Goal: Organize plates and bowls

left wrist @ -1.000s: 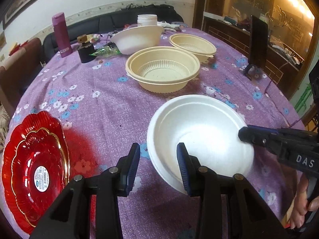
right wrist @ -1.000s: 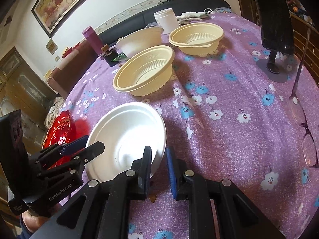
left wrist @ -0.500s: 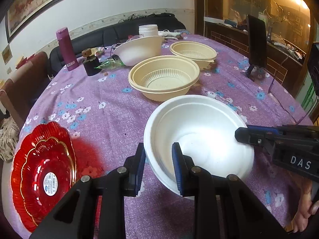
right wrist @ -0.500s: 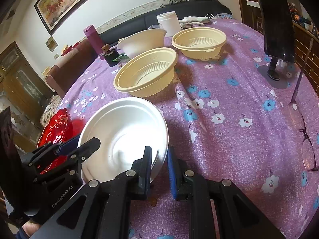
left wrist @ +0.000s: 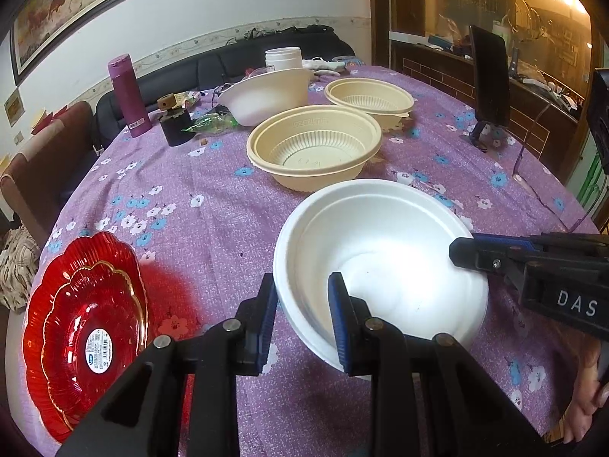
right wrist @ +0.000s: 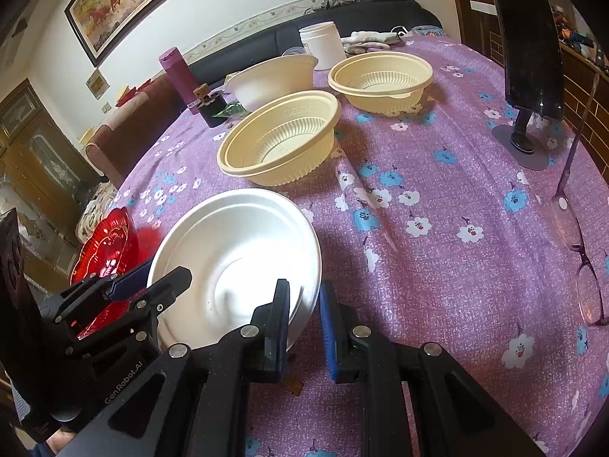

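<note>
A white foam bowl (left wrist: 380, 255) sits near me on the purple flowered table (left wrist: 198, 190), held from both sides. My left gripper (left wrist: 300, 293) is shut on the white foam bowl, pinching its near-left rim with one pad outside and one inside. My right gripper (right wrist: 304, 301) is shut on the opposite rim of the bowl (right wrist: 236, 266), and its tip (left wrist: 462, 253) shows at the right in the left wrist view. The left gripper (right wrist: 167, 272) shows at the bowl's far side. Two stacked red plates (left wrist: 83, 327) lie at the left edge.
Two cream bowls (left wrist: 314, 148) (left wrist: 369, 101) and another white bowl (left wrist: 266, 95) stand farther back. Behind them are a purple bottle (left wrist: 125, 95), a dark small jar (left wrist: 175, 129) and a white tub (left wrist: 283, 59). A phone on a stand (right wrist: 529, 72) and glasses (right wrist: 578, 243) sit right.
My left gripper's jaws narrowed and closed onto the white bowl's rim. The right gripper kept its hold, and the bowl's left side tipped up slightly.
</note>
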Tool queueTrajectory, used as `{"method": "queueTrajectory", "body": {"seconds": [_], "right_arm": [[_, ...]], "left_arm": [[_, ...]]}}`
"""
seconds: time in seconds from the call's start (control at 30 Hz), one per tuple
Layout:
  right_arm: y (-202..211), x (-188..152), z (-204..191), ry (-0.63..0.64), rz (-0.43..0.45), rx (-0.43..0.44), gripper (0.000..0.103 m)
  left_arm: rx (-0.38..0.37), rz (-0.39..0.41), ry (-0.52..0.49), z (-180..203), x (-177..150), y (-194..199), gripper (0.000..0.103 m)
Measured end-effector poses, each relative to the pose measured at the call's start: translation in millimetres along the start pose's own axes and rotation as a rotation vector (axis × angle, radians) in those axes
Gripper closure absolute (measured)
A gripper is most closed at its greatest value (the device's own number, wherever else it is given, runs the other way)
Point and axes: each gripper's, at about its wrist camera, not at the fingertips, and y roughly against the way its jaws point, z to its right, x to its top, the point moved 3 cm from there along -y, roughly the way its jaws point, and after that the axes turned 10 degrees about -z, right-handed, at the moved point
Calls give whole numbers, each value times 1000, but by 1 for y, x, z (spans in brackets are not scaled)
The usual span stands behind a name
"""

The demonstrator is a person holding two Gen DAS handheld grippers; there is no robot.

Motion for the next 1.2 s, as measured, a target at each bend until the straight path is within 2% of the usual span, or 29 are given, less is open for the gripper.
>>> {"method": "queueTrajectory", "body": {"seconds": [0.57, 1.2], "right_arm": [[14, 4, -17, 29, 32, 5, 86], [16, 22, -82, 154, 53, 23, 86]], "left_arm": [[17, 51, 29, -13, 1, 24, 76], [66, 117, 143, -67, -9, 57, 72]]}}
